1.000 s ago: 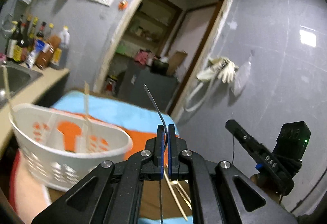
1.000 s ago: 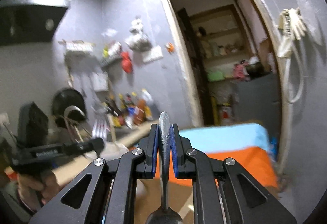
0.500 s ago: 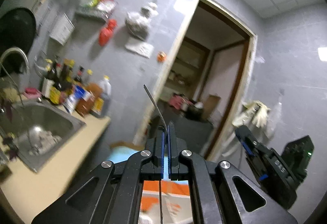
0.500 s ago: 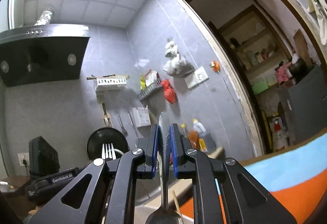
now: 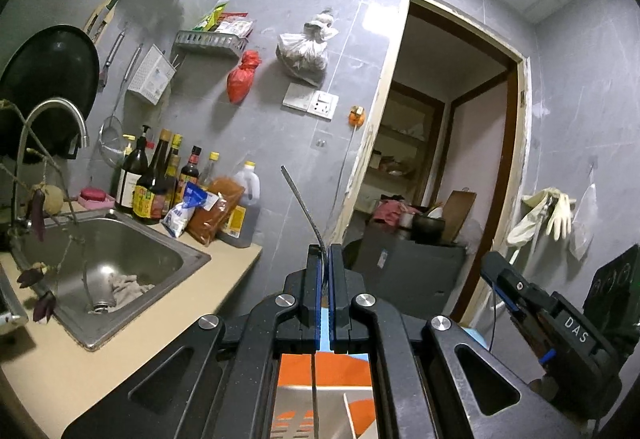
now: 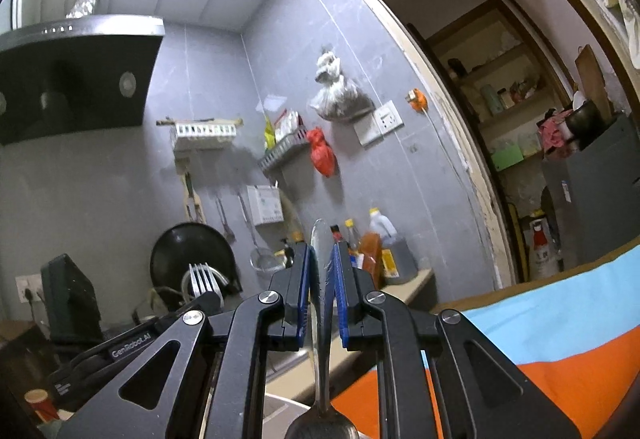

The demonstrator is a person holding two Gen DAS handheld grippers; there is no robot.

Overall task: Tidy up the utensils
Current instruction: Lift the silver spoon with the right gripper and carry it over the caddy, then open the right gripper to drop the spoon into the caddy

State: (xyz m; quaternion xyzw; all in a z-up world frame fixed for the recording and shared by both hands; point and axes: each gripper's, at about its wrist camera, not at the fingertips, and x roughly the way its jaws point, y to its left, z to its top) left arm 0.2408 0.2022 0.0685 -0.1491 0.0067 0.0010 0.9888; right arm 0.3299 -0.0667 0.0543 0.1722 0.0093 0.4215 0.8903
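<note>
A: While both cams point up at the wall, what's the left gripper [image 5: 325,259] doing?

B: Fingers [image 5: 313,271] closed on a thin metal handle [image 5: 302,201], edge-on in left wrist view. It sticks up past the tips, bends left near the top. From the right wrist cam it's a fork [image 6: 203,278]: tines up, poking above the left unit's body, in front of the black pan [image 6: 192,255] on the wall.

A: Right gripper [image 6: 322,271]?

B: Fingers [image 6: 340,279] pinch a spoon [image 6: 320,323] by the handle. Handle end stands up between the blue pads, bowl hangs down at the bottom edge of frame. Pads not parallel, slight V, but metal sits tight betw them.

A: Where's the basket?

B: Barely visible. Left wrist cam: white slotted bit [image 5: 304,415] under the fingers, a pale stick [image 5: 347,415] beside it. Right cam: white rim [image 6: 280,405] low, left of the spoon bowl. Both utensils are up in the air, above it.

A: Surroundings?

B: Orange/blue cloth [image 6: 560,351] on the table, right side. Sink [image 5: 108,263] w/ tap [image 5: 56,127] left, rag in the sink. Sauce bottles [image 5: 160,179] along the wall by the sink. Doorway [image 5: 448,159] right of centre, gloves [image 5: 548,211] hanging on the far wall. Right gripper's body shows at the right edge of the left cam, fingers can't tell from there.
</note>
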